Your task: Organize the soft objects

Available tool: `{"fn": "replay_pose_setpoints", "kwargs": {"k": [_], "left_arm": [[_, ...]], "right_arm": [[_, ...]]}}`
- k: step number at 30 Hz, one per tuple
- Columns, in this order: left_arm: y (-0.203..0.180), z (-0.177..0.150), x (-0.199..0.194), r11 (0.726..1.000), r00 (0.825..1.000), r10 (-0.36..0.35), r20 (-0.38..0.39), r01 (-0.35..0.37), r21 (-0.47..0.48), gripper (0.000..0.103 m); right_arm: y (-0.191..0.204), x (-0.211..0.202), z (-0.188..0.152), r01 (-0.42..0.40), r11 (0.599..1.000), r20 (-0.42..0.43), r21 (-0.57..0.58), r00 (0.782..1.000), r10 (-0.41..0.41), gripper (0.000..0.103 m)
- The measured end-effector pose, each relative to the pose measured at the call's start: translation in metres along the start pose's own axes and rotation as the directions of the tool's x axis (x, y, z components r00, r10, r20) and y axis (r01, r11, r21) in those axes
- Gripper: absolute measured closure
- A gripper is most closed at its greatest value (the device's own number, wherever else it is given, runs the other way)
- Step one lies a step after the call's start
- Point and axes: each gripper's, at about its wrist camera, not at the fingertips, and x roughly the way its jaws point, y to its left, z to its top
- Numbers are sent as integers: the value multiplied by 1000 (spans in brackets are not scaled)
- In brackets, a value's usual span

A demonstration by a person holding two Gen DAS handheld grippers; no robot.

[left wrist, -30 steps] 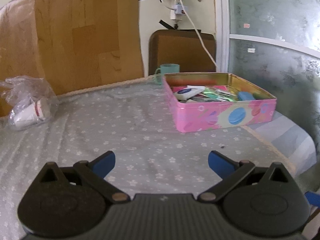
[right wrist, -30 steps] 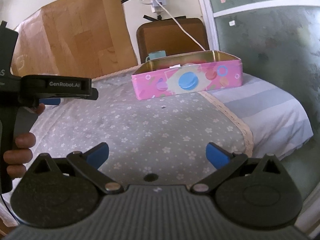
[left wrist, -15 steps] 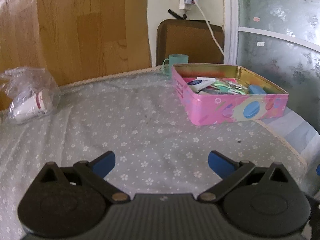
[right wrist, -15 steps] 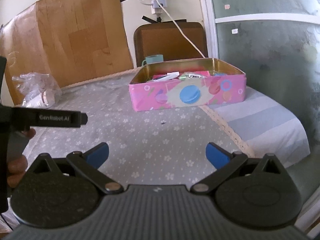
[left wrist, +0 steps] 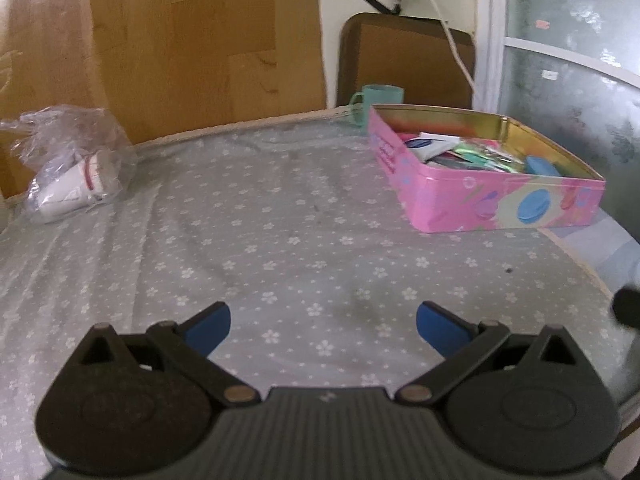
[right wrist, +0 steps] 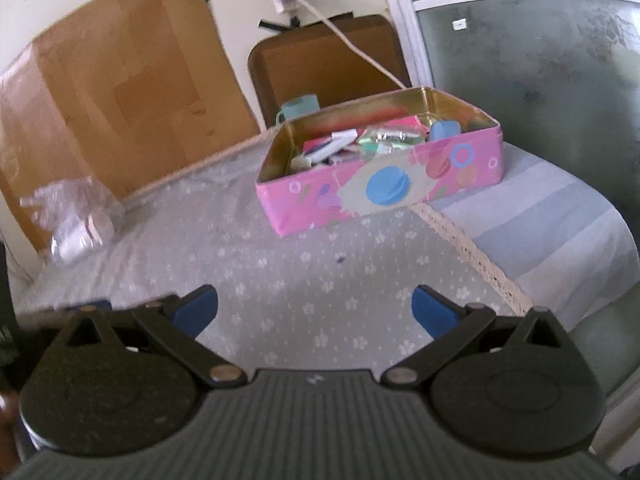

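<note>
Both sets of tongs hang over the grey flowered cloth (left wrist: 280,240), and both are spread wide with nothing between the blue pads. The left tongs (left wrist: 323,322) sit low over the middle of the cloth; the right tongs (right wrist: 315,307) hover nearer its lace-trimmed edge, with a striped blue sheet (right wrist: 540,224) running off to the right of that trim.

Up ahead, there's the pink tin (left wrist: 500,200), lid off, gold inside, standing on the cloth towards the far right corner. It's packed: a white tube with a blue label (left wrist: 430,145), green wrappers (left wrist: 480,154), a blue piece (left wrist: 540,166) at the right end. The right wrist view shows the same jumble from the front, though it's blurred and I can't sort the items out one from another.

Over on the far left edge of the cloth, well apart from the tin, lies a crumpled clear plastic bag (left wrist: 68,160) with what look like white rolls or cups inside. Behind the tin's far corner stands a teal mug (left wrist: 378,102), just beside the brown chair back (left wrist: 404,60). Brown cardboard (left wrist: 180,40) leans against the wall, and a white cable (left wrist: 452,36) drops from a plug above.
</note>
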Motion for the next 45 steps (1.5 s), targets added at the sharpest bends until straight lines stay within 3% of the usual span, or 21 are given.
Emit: {"fn": "replay_pose_setpoints", "kwargs": {"k": [5, 12, 15, 24, 36, 45], "left_arm": [[9, 1, 2, 1000, 1000, 6, -6, -6, -24, 0], [11, 2, -1, 996, 996, 89, 6, -89, 19, 0], [19, 6, -6, 996, 996, 91, 19, -92, 12, 0], [34, 11, -24, 991, 989, 134, 63, -133, -13, 0], [5, 7, -27, 998, 1000, 20, 15, -21, 53, 0], [2, 8, -31, 999, 1000, -14, 6, 13, 36, 0]], "right_arm": [[3, -2, 6, -9, 1000, 15, -1, 1000, 9, 0], [23, 10, 5, -35, 999, -9, -24, 999, 35, 0], [31, 8, 7, -49, 997, 3, -57, 999, 49, 0], [11, 3, -2, -25, 1000, 15, -10, 1000, 25, 0], [-2, -7, -9, 2, 1000, 28, -7, 1000, -2, 0], [-9, -6, -11, 2, 1000, 18, 7, 1000, -3, 0]]}}
